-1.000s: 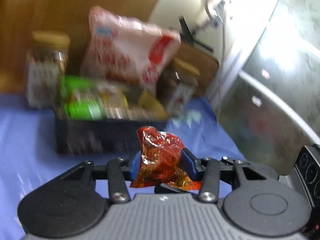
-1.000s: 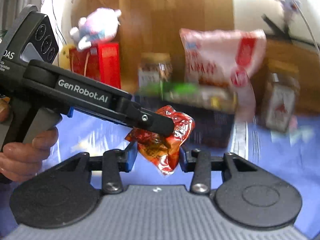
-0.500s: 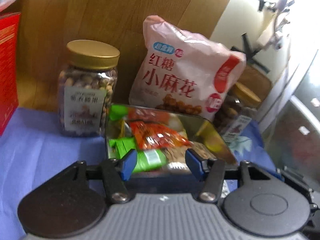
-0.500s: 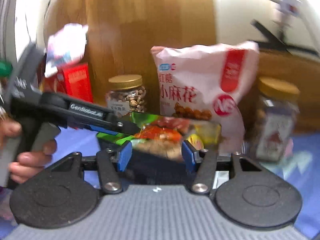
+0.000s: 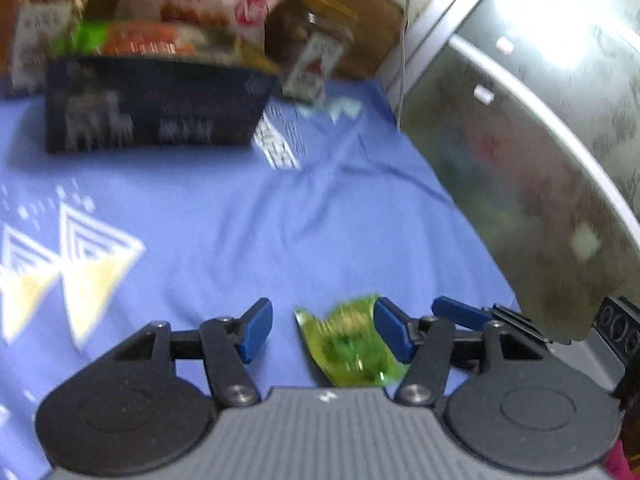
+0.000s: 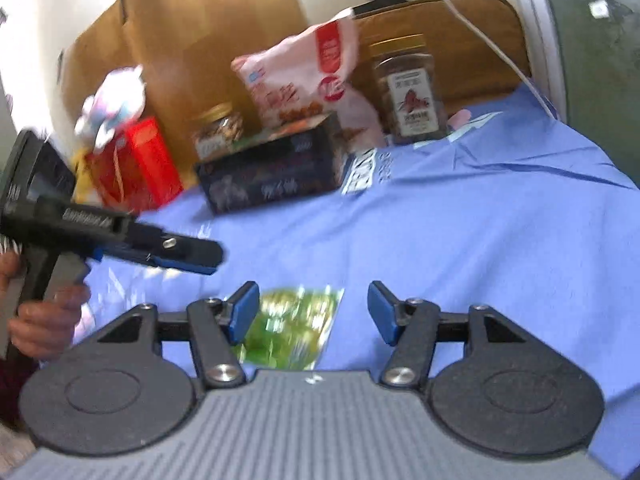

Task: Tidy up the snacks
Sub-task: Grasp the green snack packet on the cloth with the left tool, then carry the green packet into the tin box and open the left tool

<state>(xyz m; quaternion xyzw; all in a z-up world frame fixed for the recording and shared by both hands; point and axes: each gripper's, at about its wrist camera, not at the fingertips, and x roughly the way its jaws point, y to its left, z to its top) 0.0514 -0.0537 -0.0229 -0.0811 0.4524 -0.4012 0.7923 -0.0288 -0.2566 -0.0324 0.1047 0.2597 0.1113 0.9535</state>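
A green snack packet [image 5: 349, 344] lies flat on the blue cloth [image 5: 280, 220]. My left gripper [image 5: 324, 330] is open with the packet between its fingers, nearer the right one. My right gripper [image 6: 312, 312] is open above the same packet [image 6: 292, 326], which sits by its left finger. A dark snack box [image 5: 156, 106] holding several packets stands at the back; it also shows in the right wrist view [image 6: 272, 168]. The left gripper's body [image 6: 120, 236] shows at the left of the right wrist view.
Behind the box stand a pink snack bag [image 6: 304, 76], a nut jar [image 6: 218, 130] and a second jar [image 6: 410, 88]. A red carton [image 6: 134, 164] and a plush toy [image 6: 114, 100] are at the left. A grey wall [image 5: 540, 140] borders the right.
The red packet that both grippers held a second ago now lies in the box. Both grippers have pulled back and down to the green packet on the cloth.
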